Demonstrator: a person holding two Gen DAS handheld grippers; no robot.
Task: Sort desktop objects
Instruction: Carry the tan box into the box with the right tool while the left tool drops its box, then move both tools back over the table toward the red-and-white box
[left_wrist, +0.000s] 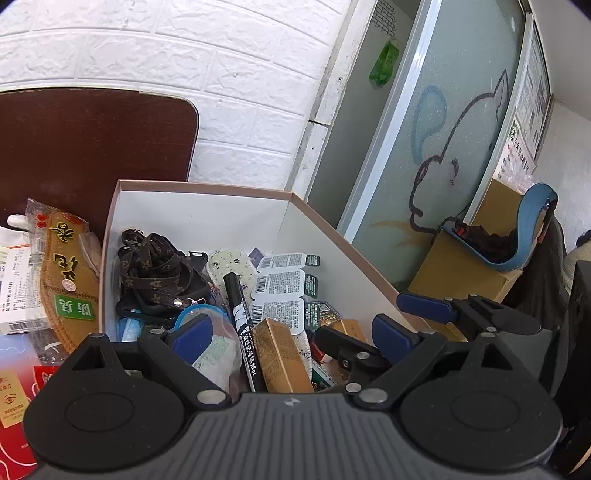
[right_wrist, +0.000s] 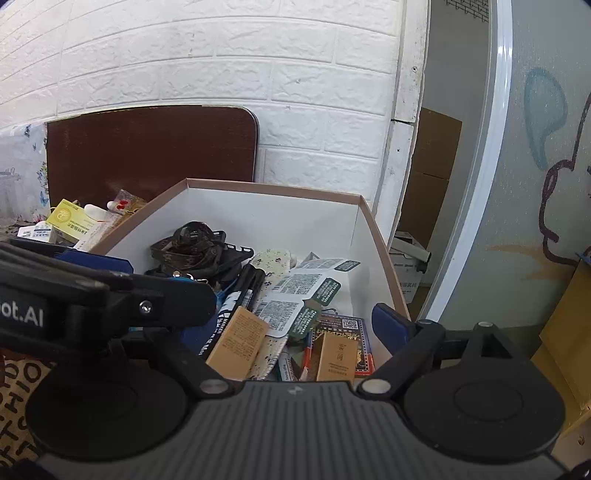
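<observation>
A white cardboard box (left_wrist: 207, 221) with a brown rim holds many small things: a dark patterned strap (left_wrist: 159, 273), a black marker (left_wrist: 242, 321), gold cartons (left_wrist: 280, 354) and white blister packs (left_wrist: 282, 284). My left gripper (left_wrist: 291, 336) hangs over the box's near side, open and empty. The right gripper's open fingers (left_wrist: 424, 306) show at its right. In the right wrist view the same box (right_wrist: 277, 214) lies ahead, and my right gripper (right_wrist: 295, 325) is open and empty above a gold carton (right_wrist: 336, 356). The left gripper's body (right_wrist: 74, 295) crosses the left side.
Left of the box lie an insole pack (left_wrist: 66, 273), a white medicine box (left_wrist: 14, 288), a red pack (left_wrist: 14, 398) and a yellow box (right_wrist: 70, 218). A brown board (left_wrist: 92, 147) leans on the white brick wall. A frosted glass door (left_wrist: 443, 147) and cardboard boxes (left_wrist: 465, 266) stand right.
</observation>
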